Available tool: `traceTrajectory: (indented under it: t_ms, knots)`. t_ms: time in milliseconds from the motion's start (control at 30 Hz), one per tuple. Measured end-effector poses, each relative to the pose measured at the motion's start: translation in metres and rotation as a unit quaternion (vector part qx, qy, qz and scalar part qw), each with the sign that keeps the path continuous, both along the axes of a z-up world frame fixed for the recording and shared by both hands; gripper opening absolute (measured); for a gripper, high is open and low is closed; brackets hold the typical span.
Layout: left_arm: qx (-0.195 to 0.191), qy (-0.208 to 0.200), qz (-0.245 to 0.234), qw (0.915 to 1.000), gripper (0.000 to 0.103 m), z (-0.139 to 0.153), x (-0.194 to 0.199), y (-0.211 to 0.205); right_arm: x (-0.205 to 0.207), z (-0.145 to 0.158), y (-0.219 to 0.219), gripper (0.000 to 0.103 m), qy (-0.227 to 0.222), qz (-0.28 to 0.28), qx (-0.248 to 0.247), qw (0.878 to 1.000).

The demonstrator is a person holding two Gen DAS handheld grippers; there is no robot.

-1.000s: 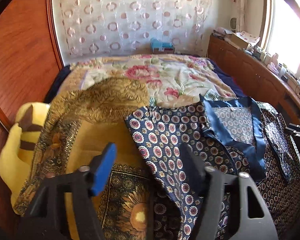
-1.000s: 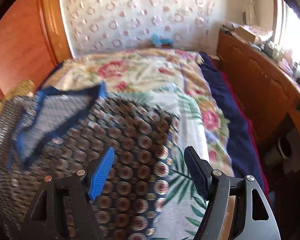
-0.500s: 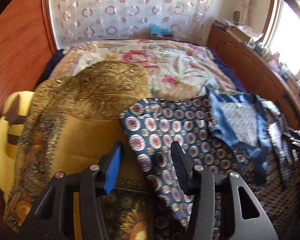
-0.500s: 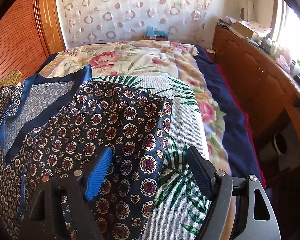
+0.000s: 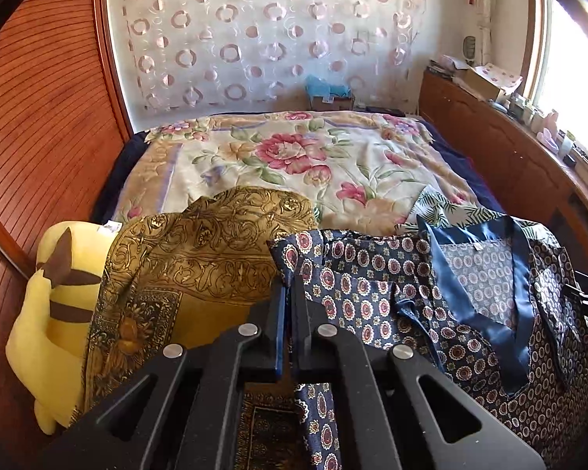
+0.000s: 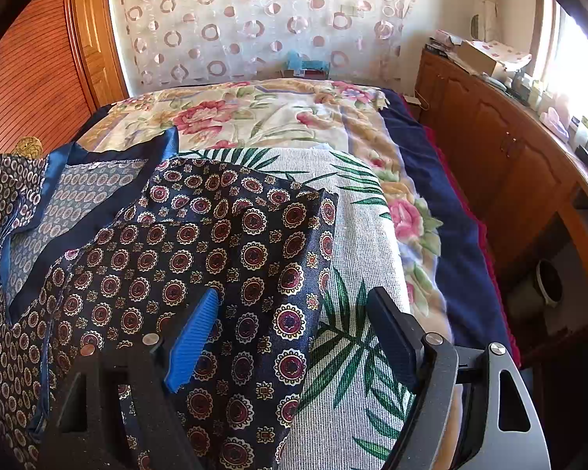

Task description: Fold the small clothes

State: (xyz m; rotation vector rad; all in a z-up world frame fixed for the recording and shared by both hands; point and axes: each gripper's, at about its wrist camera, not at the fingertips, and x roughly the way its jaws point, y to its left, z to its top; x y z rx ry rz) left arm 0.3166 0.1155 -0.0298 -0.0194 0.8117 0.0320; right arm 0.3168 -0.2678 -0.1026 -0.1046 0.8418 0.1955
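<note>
One navy patterned garment (image 5: 372,293) lies spread on the bed (image 5: 294,164). The left gripper (image 5: 288,293) has its fingers pressed together, pinching the garment's sleeve edge at twelve o'clock. The right gripper (image 6: 294,313) has fingers spread, the garment's other edge lying between them toward nine o'clock, unpinched. One gold scarf (image 5: 200,246) lies at ten o'clock.

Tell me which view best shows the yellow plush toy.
The left wrist view: the yellow plush toy sits at the frame's left, beside the gold patterned cloth. The right wrist view does not show it.
</note>
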Motion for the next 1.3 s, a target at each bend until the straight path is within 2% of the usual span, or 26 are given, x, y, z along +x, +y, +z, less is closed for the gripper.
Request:
traceTrajectory:
  t_ms: [200,467,567,600,633,667,700,733,800,967,1100,1300]
  knots:
    - [-0.010,-0.012,-0.011,0.9998,0.003,0.004,-0.007,-0.006,0.000,0.000,0.000,0.080,0.000,0.000,0.000,1.000]
    - [-0.030,-0.034,-0.060,0.9972,0.003,0.018,-0.032,-0.041,0.000,0.000,0.000,0.079,0.000,0.001,-0.001,1.000]
    - [-0.039,-0.046,-0.075,0.9954,0.003,0.025,-0.045,-0.052,-0.001,0.001,0.001,0.066,-0.004,0.015,0.001,1.000]
    - [-0.040,-0.049,-0.077,0.9950,0.003,0.026,-0.048,-0.053,-0.002,0.002,0.003,0.055,-0.007,0.024,0.000,1.000]
    - [-0.042,-0.052,-0.079,0.9947,0.003,0.027,-0.051,-0.053,-0.002,0.003,0.005,0.038,-0.007,0.035,-0.002,0.999]
    - [-0.043,-0.055,-0.079,0.9945,0.003,0.029,-0.055,-0.052,-0.002,0.004,0.006,0.027,-0.005,0.042,-0.002,0.999]
    - [-0.045,-0.058,-0.077,0.9944,0.003,0.031,-0.058,-0.052,-0.001,0.005,0.007,0.008,0.000,0.044,-0.004,0.999]
    - [-0.048,-0.060,-0.076,0.9942,0.003,0.032,-0.061,-0.050,0.000,0.005,0.008,0.005,0.004,0.049,-0.006,0.999]
    - [-0.052,-0.066,-0.073,0.9938,0.003,0.036,-0.070,-0.045,-0.003,0.010,0.010,0.004,-0.009,0.050,-0.017,0.999]
    - [-0.060,-0.090,-0.065,0.9921,0.003,0.046,-0.102,-0.038,-0.028,0.037,0.006,0.004,-0.063,0.044,0.004,0.997]
    - [-0.064,-0.104,-0.058,0.9908,0.003,0.050,-0.128,-0.030,-0.061,0.061,0.000,0.004,-0.104,0.041,0.021,0.993]
    - [-0.077,-0.119,-0.037,0.9892,0.003,0.038,-0.179,-0.010,-0.119,0.073,-0.014,0.004,-0.139,0.043,0.041,0.988]
